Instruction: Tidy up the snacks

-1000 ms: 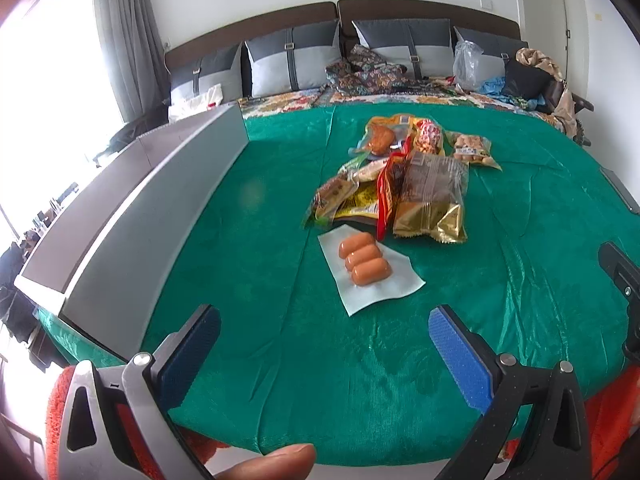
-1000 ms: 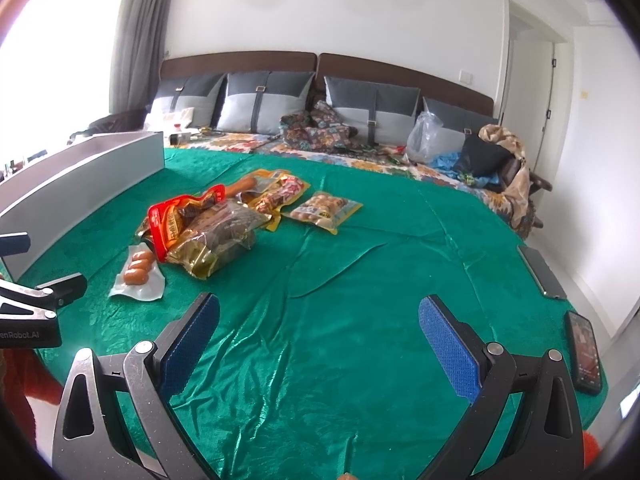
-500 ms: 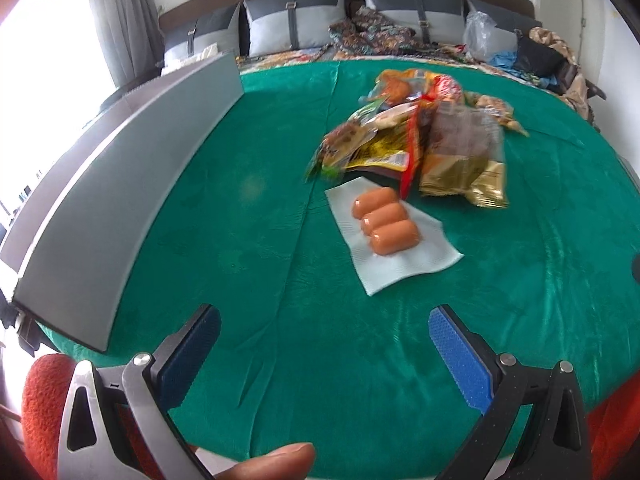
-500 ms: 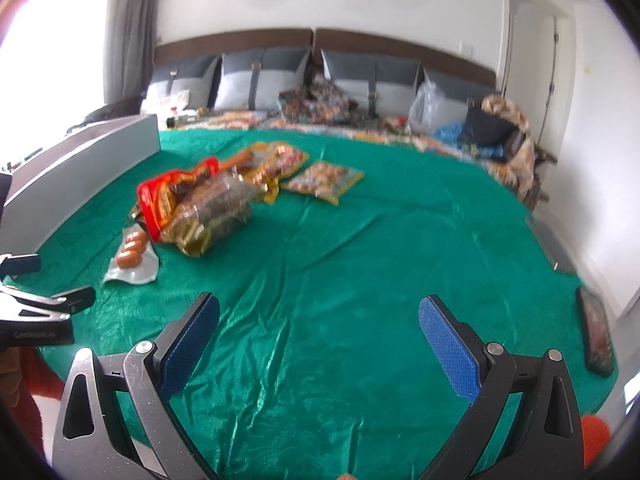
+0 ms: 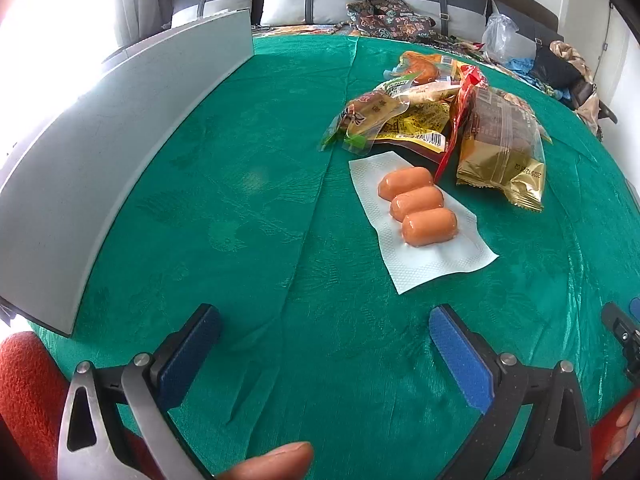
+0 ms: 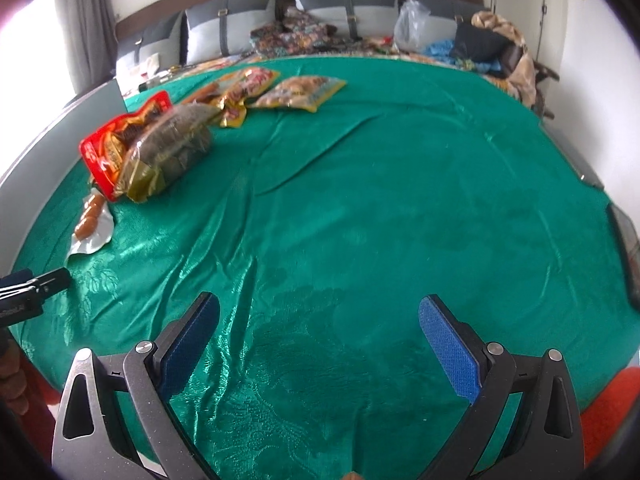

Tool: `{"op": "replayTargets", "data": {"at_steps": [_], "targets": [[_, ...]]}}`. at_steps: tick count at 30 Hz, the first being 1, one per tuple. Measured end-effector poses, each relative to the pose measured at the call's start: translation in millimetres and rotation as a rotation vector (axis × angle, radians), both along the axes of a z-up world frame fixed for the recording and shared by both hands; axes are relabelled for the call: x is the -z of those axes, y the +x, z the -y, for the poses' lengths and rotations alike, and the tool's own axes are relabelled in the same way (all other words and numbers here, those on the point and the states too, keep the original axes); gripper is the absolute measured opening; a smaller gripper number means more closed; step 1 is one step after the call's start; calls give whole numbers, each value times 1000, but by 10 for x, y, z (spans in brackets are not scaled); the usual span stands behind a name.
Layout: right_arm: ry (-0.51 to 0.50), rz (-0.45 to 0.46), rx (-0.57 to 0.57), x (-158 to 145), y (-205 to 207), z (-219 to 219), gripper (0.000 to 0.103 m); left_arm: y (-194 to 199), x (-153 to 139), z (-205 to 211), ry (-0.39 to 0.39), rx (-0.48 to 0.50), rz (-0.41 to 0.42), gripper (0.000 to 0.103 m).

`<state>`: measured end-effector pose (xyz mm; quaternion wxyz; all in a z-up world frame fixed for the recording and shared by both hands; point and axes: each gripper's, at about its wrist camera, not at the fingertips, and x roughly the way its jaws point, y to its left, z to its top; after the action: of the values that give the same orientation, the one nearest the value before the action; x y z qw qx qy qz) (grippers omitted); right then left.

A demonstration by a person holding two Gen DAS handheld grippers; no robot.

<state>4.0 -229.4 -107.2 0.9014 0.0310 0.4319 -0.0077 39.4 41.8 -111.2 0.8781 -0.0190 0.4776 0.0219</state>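
In the left wrist view, a gold packet (image 5: 505, 148) right of centre bears a date stamp too small to read; a clear sausage pack (image 5: 418, 210) lies just below the snack pile (image 5: 404, 108), grey bin wall (image 5: 116, 136) at left. The left gripper (image 5: 324, 344) hovers spread, empty. In the right wrist view, snacks sit upper left on the green cloth (image 6: 380, 200); the right gripper (image 6: 320, 336) gapes wide, empty.

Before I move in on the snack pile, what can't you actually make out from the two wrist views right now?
- Grey box, left wrist view: only its outer wall shows; the inside is hidden.
- Yellow packet, left wrist view: mostly buried under other packets.
- Sausage pack, right wrist view: small and blurred near the edge.
- Phone, right wrist view: cut off by the fisheye rim.
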Motion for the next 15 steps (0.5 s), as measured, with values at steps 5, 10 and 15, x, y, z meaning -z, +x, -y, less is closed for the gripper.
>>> {"op": "replayTargets", "data": {"at_steps": [5,10,15], "targets": [[-16,0,-1,19,-11,-32,102,4,5,0,3,3,8,103],[-41,-4,4,33,3,-75,102,-19,-3,4,2,15,14,103],[-41,0,15,35,22,-77,103,8,-8,-1,0,31,15,103]]}}
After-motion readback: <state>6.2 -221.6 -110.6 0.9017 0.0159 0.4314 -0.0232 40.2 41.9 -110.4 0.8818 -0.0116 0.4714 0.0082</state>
